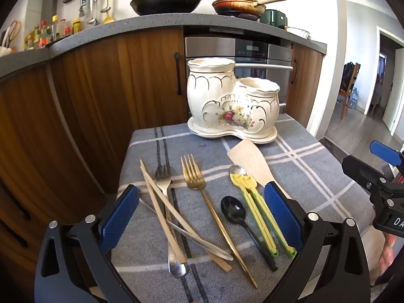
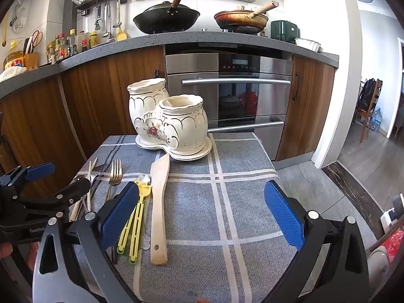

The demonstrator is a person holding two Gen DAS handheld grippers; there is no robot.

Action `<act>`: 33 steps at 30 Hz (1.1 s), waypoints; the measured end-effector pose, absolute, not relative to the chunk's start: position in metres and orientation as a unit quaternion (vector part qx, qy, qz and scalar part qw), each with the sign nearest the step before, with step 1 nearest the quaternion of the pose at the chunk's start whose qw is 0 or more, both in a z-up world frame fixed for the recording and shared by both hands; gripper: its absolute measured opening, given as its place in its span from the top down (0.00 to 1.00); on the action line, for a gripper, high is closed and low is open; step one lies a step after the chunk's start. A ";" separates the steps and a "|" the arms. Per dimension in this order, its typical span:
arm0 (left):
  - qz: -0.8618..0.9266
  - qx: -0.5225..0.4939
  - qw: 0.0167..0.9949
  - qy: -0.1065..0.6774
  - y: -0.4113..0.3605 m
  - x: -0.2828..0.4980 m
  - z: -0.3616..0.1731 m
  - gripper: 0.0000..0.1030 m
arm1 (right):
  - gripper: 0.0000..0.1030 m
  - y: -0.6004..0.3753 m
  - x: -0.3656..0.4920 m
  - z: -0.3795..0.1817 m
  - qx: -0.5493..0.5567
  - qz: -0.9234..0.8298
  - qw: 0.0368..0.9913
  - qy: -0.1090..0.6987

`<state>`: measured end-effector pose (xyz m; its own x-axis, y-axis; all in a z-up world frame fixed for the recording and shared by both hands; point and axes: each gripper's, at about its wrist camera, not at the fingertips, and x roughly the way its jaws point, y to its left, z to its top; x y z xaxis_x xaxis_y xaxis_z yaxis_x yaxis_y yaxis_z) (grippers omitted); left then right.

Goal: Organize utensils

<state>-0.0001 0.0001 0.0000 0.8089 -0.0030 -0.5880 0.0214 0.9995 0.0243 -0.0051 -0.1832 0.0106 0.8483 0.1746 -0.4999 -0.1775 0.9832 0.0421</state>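
Observation:
A cream two-pot ceramic utensil holder (image 1: pixel 232 96) (image 2: pixel 174 123) stands on its saucer at the far edge of a grey checked cloth (image 2: pixel 240 202). Loose on the cloth lie wooden chopsticks (image 1: pixel 161 209), a silver fork (image 1: pixel 164 179), a table knife (image 1: pixel 197 240), a gold fork (image 1: pixel 194 176) (image 2: pixel 115 174), a black spoon (image 1: pixel 233 210), yellow-green tongs (image 1: pixel 252 197) (image 2: pixel 137 214), a silver spoon (image 1: pixel 236 170) and a wooden spatula (image 1: pixel 248 161) (image 2: pixel 159 202). My left gripper (image 1: pixel 201 188) (image 2: pixel 59 179) hovers open over the left pile. My right gripper (image 2: pixel 202 186) (image 1: pixel 373 161) hangs open over bare cloth right of the spatula.
Wooden cabinets (image 2: pixel 113 93) and a steel oven (image 2: pixel 237 93) stand just behind the small table. Two woks (image 2: pixel 166 19) sit on the counter above. Grey floor (image 2: pixel 315 189) drops away past the table's right edge; a chair (image 2: pixel 368 108) stands in the doorway.

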 end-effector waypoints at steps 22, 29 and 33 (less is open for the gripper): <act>-0.009 0.012 0.951 0.309 -0.001 -0.001 0.002 0.05 | 0.05 -0.184 -0.007 0.012 -0.003 0.093 0.961 0.261; -0.008 0.012 0.951 0.309 -0.001 -0.001 0.002 0.05 | 0.05 -0.183 -0.007 0.012 -0.003 0.092 0.961 0.260; -0.008 0.011 0.951 0.308 -0.001 -0.001 0.002 0.05 | 0.05 -0.183 -0.007 0.012 -0.003 0.092 0.961 0.260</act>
